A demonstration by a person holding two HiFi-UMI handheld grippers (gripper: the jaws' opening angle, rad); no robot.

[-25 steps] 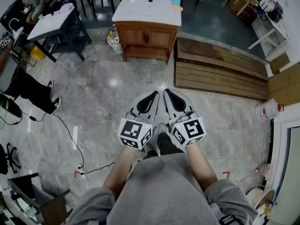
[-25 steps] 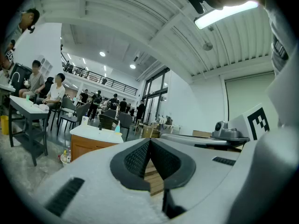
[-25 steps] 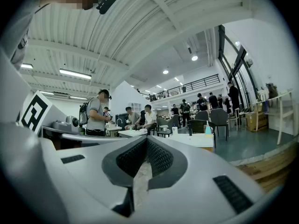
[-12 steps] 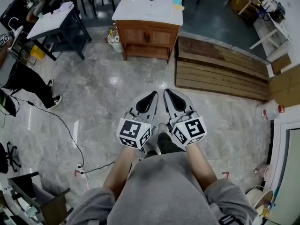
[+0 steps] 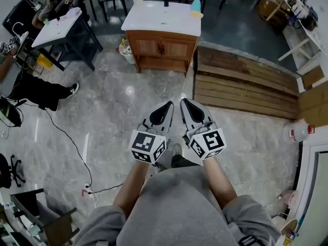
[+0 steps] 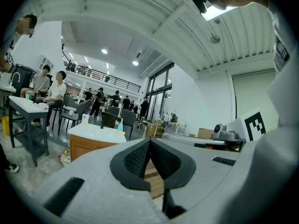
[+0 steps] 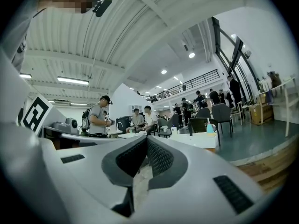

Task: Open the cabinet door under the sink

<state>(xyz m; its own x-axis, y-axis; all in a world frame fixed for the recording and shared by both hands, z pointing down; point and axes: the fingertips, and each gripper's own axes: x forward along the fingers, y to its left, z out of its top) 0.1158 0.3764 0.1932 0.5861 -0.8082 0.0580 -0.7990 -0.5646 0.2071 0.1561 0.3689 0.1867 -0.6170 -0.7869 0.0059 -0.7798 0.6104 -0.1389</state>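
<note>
The wooden sink cabinet (image 5: pixel 163 49) stands far ahead across the grey floor, under a white sink top (image 5: pixel 164 18). Its two doors are closed, with their handles meeting in the middle. I hold both grippers level and side by side at waist height, pointing toward it and well short of it. My left gripper (image 5: pixel 170 105) is shut with nothing in it, and so is my right gripper (image 5: pixel 183 102). In the left gripper view the cabinet (image 6: pixel 86 146) shows beyond the shut left gripper (image 6: pixel 149 141). The right gripper (image 7: pixel 146 139) view shows the sink top (image 7: pixel 201 139) far off.
A low wooden platform (image 5: pixel 241 83) lies right of the cabinet. A white-topped table (image 5: pixel 61 27) and a seated person's legs (image 5: pixel 36 91) are at the left. A cable (image 5: pixel 77 147) runs over the floor. Bottles (image 5: pixel 124 46) stand by the cabinet's left side, a white bucket (image 5: pixel 297 131) at the right.
Both grippers have moved forward together toward the cabinet, which now sits slightly lower and nearer in the head view. Both stay shut. The seated person's legs at the left have shifted.
</note>
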